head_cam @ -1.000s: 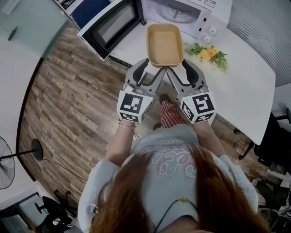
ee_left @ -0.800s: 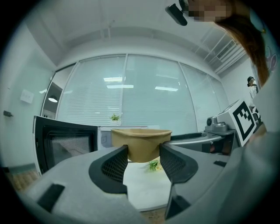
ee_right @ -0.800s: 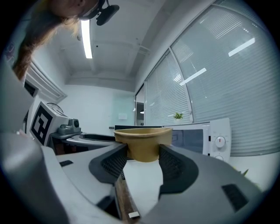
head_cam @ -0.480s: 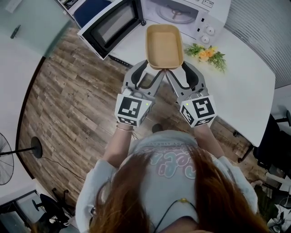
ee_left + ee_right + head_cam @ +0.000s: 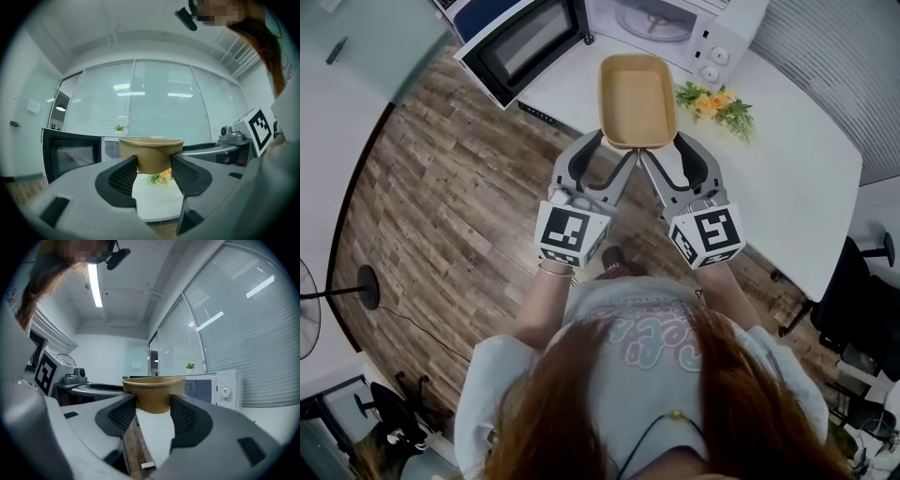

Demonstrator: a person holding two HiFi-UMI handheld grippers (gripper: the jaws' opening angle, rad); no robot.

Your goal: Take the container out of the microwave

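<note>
Container (image 5: 638,99) by the microwave (image 5: 710,56) may tip and fall: left claw (image 5: 615,148) and right claw (image 5: 662,148) pinch just one end.

Wood-plank floor (image 5: 441,187); white curved table (image 5: 797,187) with flower sprig (image 5: 715,105). Glazed wall (image 5: 154,103), blinds down. Strip light (image 5: 95,284) on ceiling. Standing fan (image 5: 307,314) at left edge.

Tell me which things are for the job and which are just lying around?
For the job: container, gripped by left gripper and right gripper; microwave with its door open.
Just lying around: flowers, chair.
</note>
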